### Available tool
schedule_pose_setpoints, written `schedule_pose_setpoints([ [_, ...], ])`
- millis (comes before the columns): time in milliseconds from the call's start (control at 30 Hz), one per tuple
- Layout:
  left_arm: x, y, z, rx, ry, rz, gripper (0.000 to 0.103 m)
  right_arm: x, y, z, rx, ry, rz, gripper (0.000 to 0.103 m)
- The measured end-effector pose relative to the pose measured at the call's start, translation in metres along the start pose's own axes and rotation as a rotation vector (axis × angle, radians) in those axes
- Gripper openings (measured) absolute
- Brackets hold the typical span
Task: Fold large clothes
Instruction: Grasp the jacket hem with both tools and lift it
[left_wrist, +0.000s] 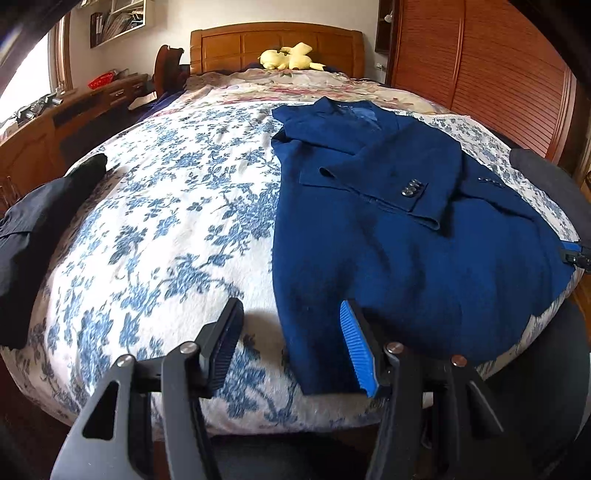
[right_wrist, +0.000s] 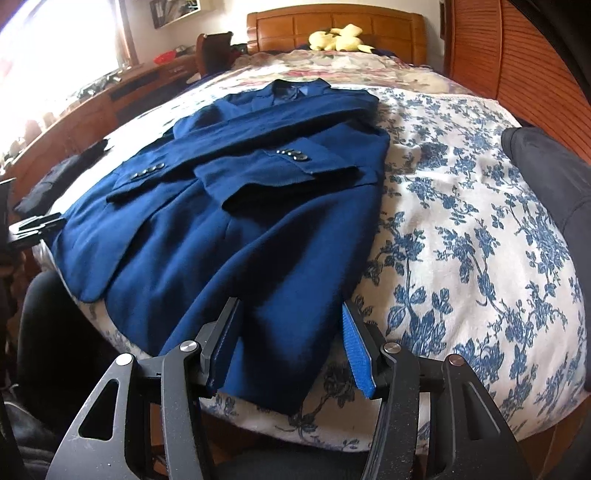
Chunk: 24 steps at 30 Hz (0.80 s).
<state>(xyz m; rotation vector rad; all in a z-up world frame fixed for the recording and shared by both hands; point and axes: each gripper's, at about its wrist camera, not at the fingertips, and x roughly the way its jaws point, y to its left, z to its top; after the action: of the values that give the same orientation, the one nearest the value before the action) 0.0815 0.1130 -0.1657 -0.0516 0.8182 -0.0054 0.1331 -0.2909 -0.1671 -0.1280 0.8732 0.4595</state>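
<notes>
A dark blue suit jacket (left_wrist: 406, 240) lies flat on the bed, collar toward the headboard, both sleeves folded across its front. My left gripper (left_wrist: 291, 332) hangs open over the near left corner of the hem, its blue-padded finger (left_wrist: 356, 347) above the cloth and the other over the bare blanket. In the right wrist view the jacket (right_wrist: 221, 221) fills the middle. My right gripper (right_wrist: 290, 332) stands open over the near right part of the hem, cloth showing between its fingers without being pinched. Each gripper shows at the edge of the other's view: the right gripper (left_wrist: 576, 254), the left gripper (right_wrist: 33, 227).
The bed carries a white blanket with blue flowers (left_wrist: 166, 221). A dark garment (left_wrist: 33, 229) lies at its left edge and another dark one (right_wrist: 546, 177) at its right. A yellow plush toy (left_wrist: 288, 55) sits by the wooden headboard. A desk stands left, a slatted wardrobe (left_wrist: 498, 74) right.
</notes>
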Motion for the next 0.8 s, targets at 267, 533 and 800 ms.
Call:
schedule_pose_setpoints([
  [267,-0.009,0.000,-0.011,-0.011,-0.012,-0.014,0.047,0.002,-0.001,-0.002,0.006,-0.001,0.008,0.051],
  [533,-0.011,0.006,-0.015,-0.045,-0.015,-0.066,0.034,0.001,0.005,0.000,-0.009,-0.027,0.031,0.031],
  [800,-0.008,0.005,-0.016,-0.058,-0.016,-0.064,0.034,0.008,0.002,-0.003,0.006,0.003,0.038,0.034],
])
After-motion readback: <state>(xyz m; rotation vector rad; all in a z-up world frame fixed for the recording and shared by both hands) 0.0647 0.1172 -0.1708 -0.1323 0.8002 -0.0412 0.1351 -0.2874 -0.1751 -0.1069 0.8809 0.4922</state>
